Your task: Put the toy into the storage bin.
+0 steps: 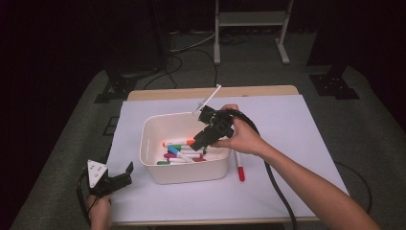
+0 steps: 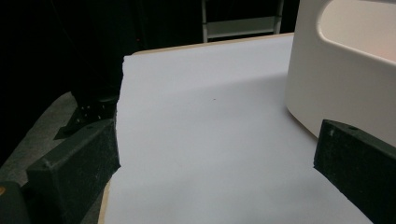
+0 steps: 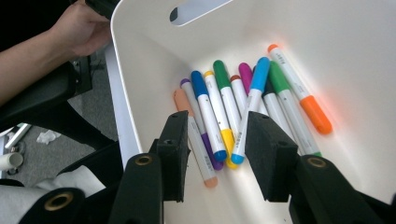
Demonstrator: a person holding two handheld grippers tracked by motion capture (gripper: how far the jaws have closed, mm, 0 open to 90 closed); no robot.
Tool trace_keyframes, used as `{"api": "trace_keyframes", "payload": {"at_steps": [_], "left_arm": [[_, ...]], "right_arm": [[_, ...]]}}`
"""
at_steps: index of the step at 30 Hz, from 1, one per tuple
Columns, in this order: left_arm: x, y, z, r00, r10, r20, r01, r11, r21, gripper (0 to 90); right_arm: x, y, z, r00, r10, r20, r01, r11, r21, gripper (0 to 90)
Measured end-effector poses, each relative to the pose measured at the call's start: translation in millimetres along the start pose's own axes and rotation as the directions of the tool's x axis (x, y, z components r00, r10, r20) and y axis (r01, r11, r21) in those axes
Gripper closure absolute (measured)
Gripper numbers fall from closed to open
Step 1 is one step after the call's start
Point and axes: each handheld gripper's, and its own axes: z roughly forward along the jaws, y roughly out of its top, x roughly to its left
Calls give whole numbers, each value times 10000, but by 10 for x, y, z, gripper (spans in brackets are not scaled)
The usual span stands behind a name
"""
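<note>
Markers lie in the bin beneath right gripper's open, empty jaws.

Wooden table, white sheet over it, white bin, red-capped marker

Bin sits mid-table, toward the near edge. Markers lie in a heap in the bin. One pen lies on the table just right of the bin. Right gripper over the bin; left gripper at the near left corner, left of the bin.
</note>
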Motion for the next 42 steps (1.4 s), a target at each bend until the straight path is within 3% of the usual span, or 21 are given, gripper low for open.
{"api": "trace_keyframes", "payload": {"at_steps": [11, 20, 26, 33, 42], "left_arm": [[-3, 0, 1, 10000, 16, -17, -16, 10000, 16, 0], [-4, 2, -1, 10000, 29, -21, -28, 10000, 58, 0], [-3, 2, -2, 10000, 32, -34, -32, 10000, 76, 0], [-4, 2, 0, 10000, 29, -33, -29, 10000, 55, 0], [-3, 1, -1, 10000, 17, -17, -17, 10000, 65, 0]], "right_arm": [[-50, -208, -355, 9978, 340, 577, -316, 9986, -415, 565], [-119, -529, -697, 9911, 868, 1009, -765, 9918, -1022, 558], [-176, -769, -827, 9859, 1123, 1240, -979, 9883, -1169, 558], [-307, -1077, -841, 9778, 1678, 1254, -1514, 9799, -1301, 551], [-517, -1409, -539, 9618, 2306, 1475, -2179, 9711, -974, 529]]}}
